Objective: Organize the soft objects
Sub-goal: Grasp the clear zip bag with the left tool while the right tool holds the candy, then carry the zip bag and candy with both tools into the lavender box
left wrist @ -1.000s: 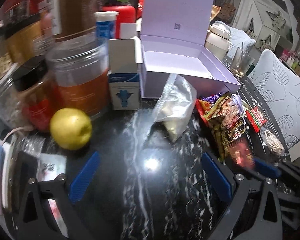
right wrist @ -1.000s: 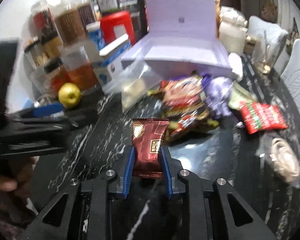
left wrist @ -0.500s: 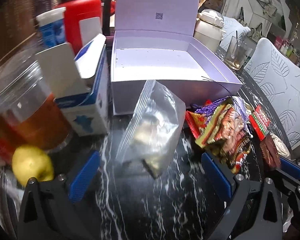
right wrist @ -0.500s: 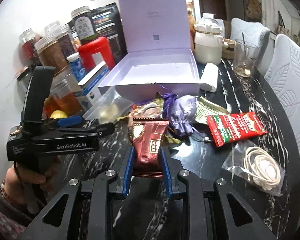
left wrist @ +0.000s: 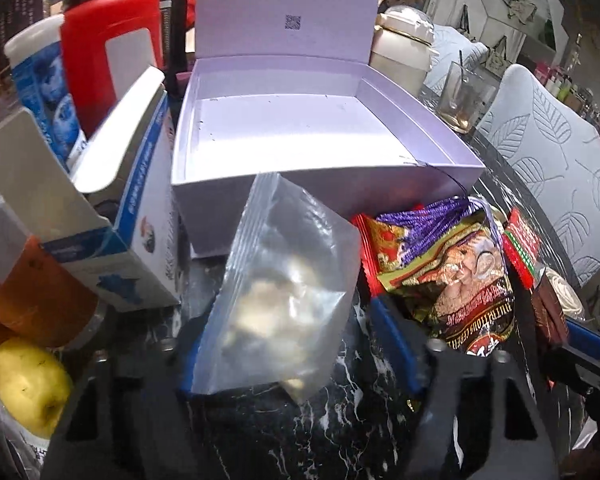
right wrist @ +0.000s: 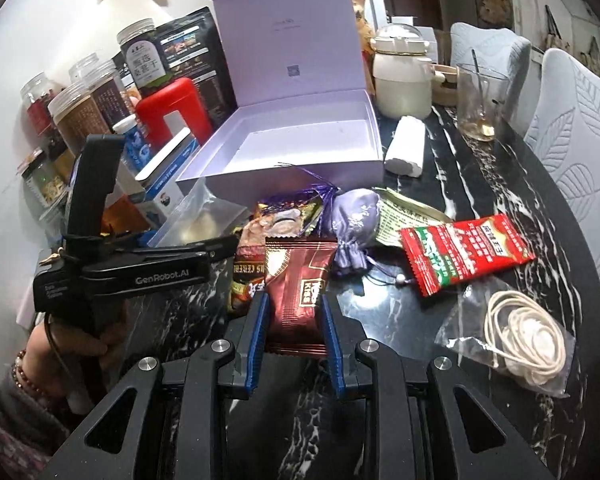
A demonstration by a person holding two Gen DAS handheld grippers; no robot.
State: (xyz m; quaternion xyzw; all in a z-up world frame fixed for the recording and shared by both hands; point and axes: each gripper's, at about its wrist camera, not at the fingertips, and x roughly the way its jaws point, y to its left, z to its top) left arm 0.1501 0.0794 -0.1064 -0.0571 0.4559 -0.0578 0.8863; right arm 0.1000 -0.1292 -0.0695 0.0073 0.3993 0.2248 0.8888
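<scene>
Left gripper [left wrist: 284,344], its blue-padded fingers having just been closing, is straddling a clear zip-seal plastic bag of pale soft lumps [left wrist: 280,300]; the bag is lying between the pads, but whether they are pressing on it yet cannot be told, since the left pad is hidden behind the film. Right gripper [right wrist: 294,320] is clamped together on a dark red crinkled foil snack packet [right wrist: 300,280], holding it upright just above the black white-veined marble bench [right wrist: 440,168]. Beyond both, the open lilac cardboard gift box [left wrist: 440,136] is standing with its lid raised and its floor bare, the likely place for the soft things. To the bag's right a heap of printed snack sachets [left wrist: 452,272] is touching the left gripper's right finger; farther right in the right wrist view are lying a lilac drawstring pouch [right wrist: 352,220] and a red and green sachet [right wrist: 464,252]. A white and blue open carton [left wrist: 136,216] is crowding the bag's left side. Judged from this, the grasp is best taken low on the lumps rather than on loose film, which would slip, and the lift should be going straight up, clearing the box's near wall before moving over it.
</scene>
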